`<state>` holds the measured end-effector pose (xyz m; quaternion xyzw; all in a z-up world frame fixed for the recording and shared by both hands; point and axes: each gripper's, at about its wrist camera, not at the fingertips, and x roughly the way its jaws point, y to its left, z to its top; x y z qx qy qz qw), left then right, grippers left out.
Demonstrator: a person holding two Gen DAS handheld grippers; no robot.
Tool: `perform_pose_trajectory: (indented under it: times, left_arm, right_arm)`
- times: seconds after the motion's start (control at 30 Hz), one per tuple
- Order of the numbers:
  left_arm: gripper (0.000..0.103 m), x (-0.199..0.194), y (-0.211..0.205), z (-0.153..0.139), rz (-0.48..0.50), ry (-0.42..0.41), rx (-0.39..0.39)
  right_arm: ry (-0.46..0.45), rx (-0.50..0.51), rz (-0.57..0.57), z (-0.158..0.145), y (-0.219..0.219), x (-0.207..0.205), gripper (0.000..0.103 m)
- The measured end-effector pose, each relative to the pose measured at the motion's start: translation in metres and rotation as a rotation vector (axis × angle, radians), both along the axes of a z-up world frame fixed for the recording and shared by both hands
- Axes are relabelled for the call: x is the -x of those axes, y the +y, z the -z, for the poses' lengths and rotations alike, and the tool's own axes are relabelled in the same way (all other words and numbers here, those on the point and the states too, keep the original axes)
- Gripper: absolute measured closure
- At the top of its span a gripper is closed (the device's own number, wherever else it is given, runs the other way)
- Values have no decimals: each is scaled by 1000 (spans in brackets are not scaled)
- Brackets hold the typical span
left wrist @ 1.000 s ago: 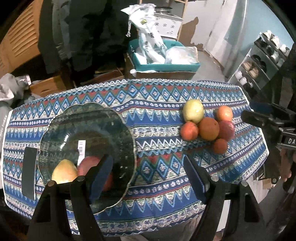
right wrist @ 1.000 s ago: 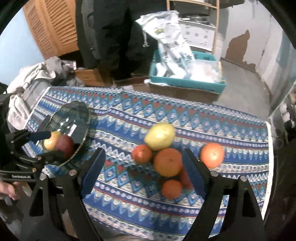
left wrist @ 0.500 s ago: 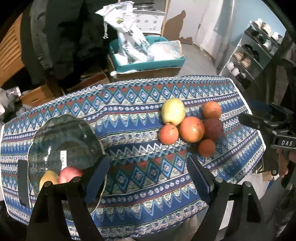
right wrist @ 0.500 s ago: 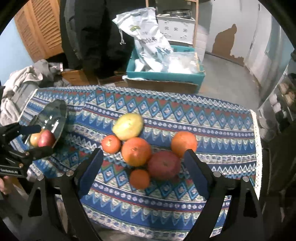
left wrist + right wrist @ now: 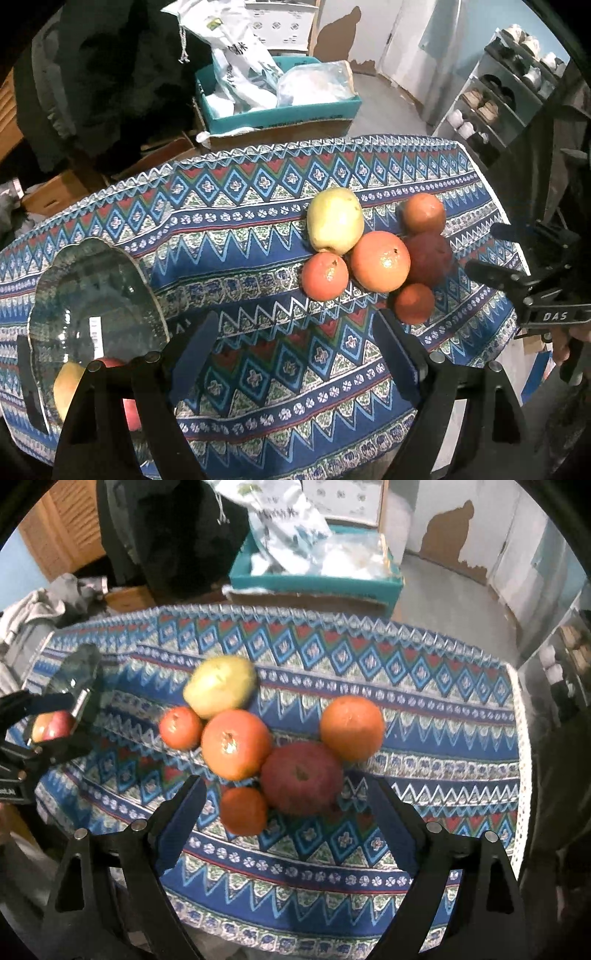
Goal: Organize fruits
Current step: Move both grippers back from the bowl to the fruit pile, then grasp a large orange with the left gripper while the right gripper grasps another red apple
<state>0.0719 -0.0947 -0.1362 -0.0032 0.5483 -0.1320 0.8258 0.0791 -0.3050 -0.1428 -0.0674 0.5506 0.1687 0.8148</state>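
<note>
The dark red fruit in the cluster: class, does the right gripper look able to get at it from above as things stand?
Probably yes. The right gripper is open and empty just short of the dark red fruit. Two oranges, the big orange and the small orange, touch it, so one finger may nudge them.

A blue, red and green zigzag-and-diamond tablecloth (image 5: pixel 424 738) carries a yellow-green pear (image 5: pixel 219 686), orange-coloured oranges (image 5: pixel 236 749), and a dark red apple (image 5: pixel 301 779) (the box (image 5: pixel 314 583) behind is teal), beside a clear glass plate (image 5: pixel 92 295).
</note>
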Motion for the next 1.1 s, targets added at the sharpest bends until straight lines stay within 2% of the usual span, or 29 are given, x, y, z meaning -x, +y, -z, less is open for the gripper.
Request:
perform_pose_trajectory:
  times: [0.33,0.53,0.73,0.9,1.1]
  left_arm:
    - [16,-15,-12,26,41,28,-3]
    - [16,-19,-22,38,74,52,-11]
    - [16,-25,-33,43,116,62,-25]
    - [16,-36,-43,52,123,77,-20]
    - [16,-47,-53,74,127,115,-30]
  right_arm:
    - [104,19,13,44,-5,-21,14]
    - [129,14,18,63,-7,-32,14]
    - [137,-45,33,77,-7,-41,24]
    - [125,-66,40,78,-11,-39,24]
    - [95,-74,101,69,-28,-27,24]
